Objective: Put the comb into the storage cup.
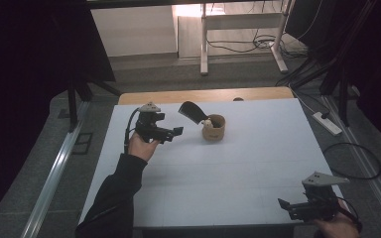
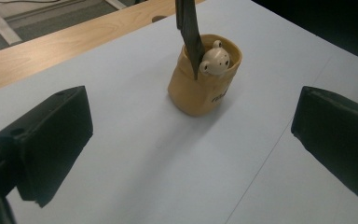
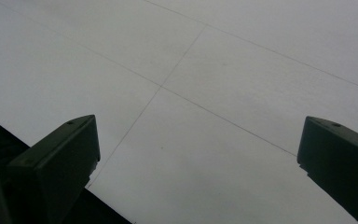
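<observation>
Left tool [image 2: 191, 140] spread wide; tan bear-faced cup [image 2: 204, 79] upright.

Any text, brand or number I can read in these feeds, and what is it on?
Tan cup: dark lettering low on its side in the left gripper view, cut off by the curve and too blurred to read.
Bear figure, dark tool in the cup, white table, both grippers: no readable text.
</observation>
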